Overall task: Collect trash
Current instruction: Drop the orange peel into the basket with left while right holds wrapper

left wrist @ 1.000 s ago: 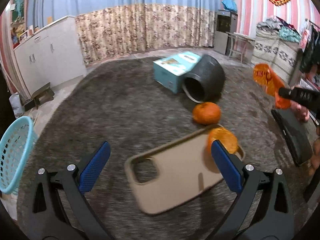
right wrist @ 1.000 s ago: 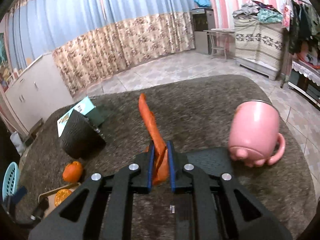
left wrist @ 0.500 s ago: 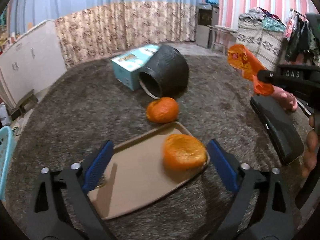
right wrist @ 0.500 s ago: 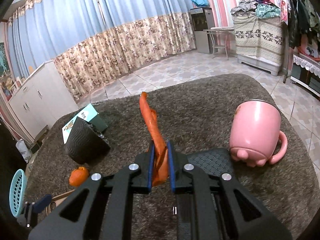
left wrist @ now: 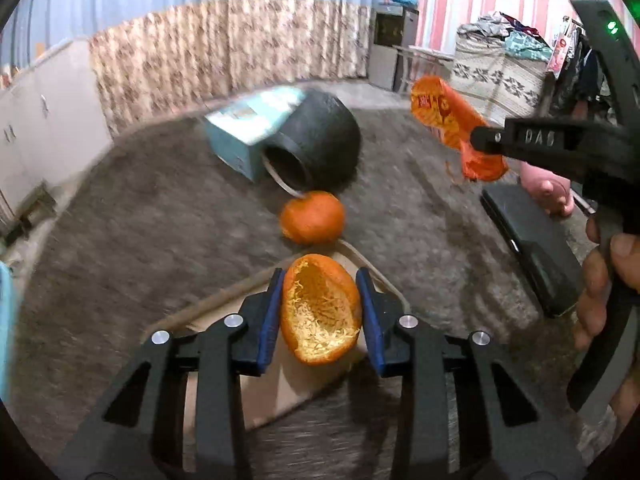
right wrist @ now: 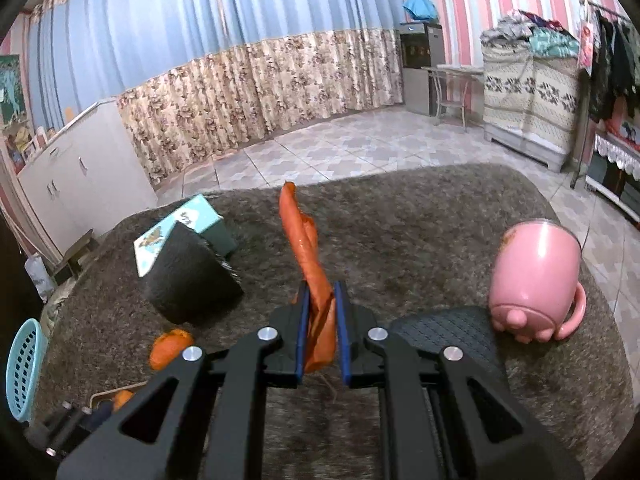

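**Two grippers, two pieces of trash**

On the grey shag rug point(right wrist: 420, 216) lie one whole orange point(left wrist: 313, 217), one tipped black bin point(left wrist: 316, 142), one teal box point(left wrist: 250, 122) and one pink mug point(right wrist: 534, 276). Above the beige phone case point(left wrist: 280, 380), the left gripper point(left wrist: 320, 312) clamps one orange peel point(left wrist: 320, 312). The right gripper point(right wrist: 322, 334) pinches one orange wrapper point(right wrist: 304, 240), held upright.

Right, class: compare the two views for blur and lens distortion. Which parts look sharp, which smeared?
Left wrist view: orange peel between the left gripper fingers is sharp, but the blue box and rug are smeared by motion. Right wrist view: crisp throughout, orange wrapper and pink mug clear. Both show fisheye bending and dark corners.
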`<state>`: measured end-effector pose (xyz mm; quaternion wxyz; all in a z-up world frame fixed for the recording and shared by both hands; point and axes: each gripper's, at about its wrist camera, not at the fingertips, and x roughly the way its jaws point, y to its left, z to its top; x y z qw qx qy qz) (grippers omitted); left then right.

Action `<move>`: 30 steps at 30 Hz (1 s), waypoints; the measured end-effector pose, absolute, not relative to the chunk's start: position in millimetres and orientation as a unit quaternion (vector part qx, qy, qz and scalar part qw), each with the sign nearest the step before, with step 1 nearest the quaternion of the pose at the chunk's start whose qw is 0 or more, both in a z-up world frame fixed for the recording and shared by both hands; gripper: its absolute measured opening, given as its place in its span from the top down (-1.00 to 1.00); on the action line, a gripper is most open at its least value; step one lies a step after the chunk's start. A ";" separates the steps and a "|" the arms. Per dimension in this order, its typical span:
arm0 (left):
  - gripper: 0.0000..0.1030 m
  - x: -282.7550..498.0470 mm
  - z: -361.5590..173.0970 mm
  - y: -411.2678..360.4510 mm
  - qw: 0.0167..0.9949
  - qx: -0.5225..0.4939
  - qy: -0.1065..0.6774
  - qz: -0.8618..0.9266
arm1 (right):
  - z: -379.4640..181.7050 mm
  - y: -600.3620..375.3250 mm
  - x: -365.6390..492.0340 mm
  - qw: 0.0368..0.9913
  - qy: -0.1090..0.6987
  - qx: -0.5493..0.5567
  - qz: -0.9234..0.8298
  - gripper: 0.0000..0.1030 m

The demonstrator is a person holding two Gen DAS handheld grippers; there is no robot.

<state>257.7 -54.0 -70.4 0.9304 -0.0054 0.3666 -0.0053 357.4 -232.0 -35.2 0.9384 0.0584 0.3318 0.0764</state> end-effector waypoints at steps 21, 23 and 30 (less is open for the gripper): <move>0.32 132.6 -13.8 220.6 0.918 -0.064 0.298 0.254 | -4.6 -41.6 311.9 0.920 0.309 -0.049 0.236 0.75; 0.32 123.0 -17.8 239.9 0.912 -0.058 0.302 0.272 | -7.6 -19.1 304.5 0.914 0.314 -0.069 0.247 0.75; 0.32 105.2 -34.9 285.1 0.899 -0.083 0.311 0.297 | -12.4 39.8 277.2 0.899 0.315 -0.098 0.288 0.75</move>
